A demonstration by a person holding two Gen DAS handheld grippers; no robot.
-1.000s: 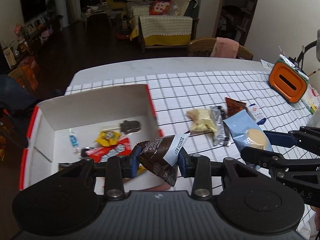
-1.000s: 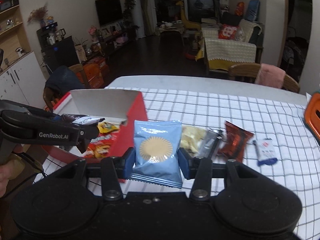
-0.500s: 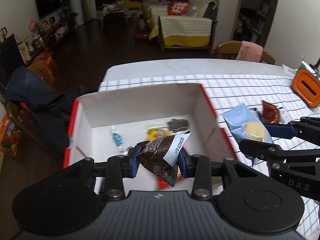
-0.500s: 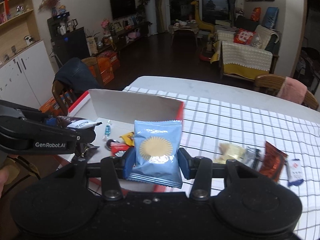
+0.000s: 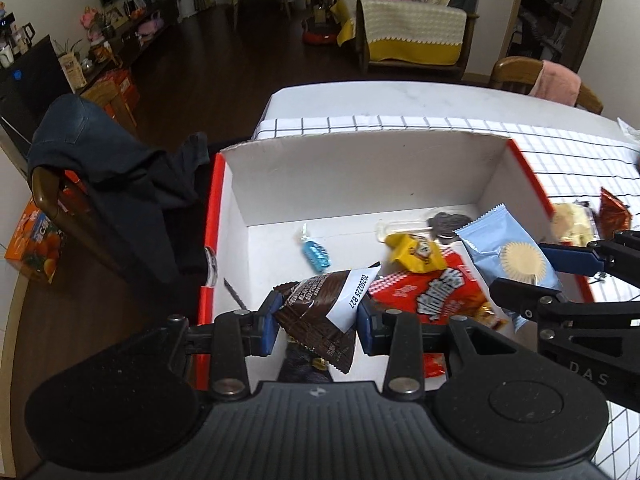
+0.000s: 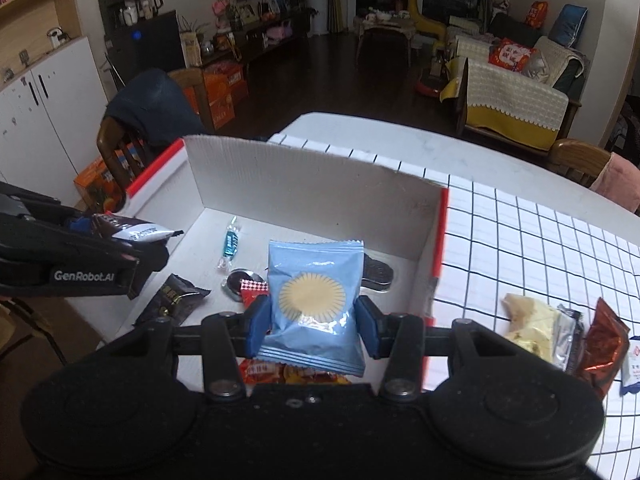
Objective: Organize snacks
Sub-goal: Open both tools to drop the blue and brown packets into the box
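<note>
Left tongs (image 5: 316, 317) pinching brown packet (image 5: 320, 312), long axis tilted; right tongs (image 6: 312, 328) pinching blue packet (image 6: 312, 304), upright, over box (image 6: 312, 196).

The red snack bag (image 6: 296, 374) is mostly hidden behind the blue packet (image 6: 314, 304); the white sachet (image 6: 631, 368) is cut off at the frame's edge.
</note>
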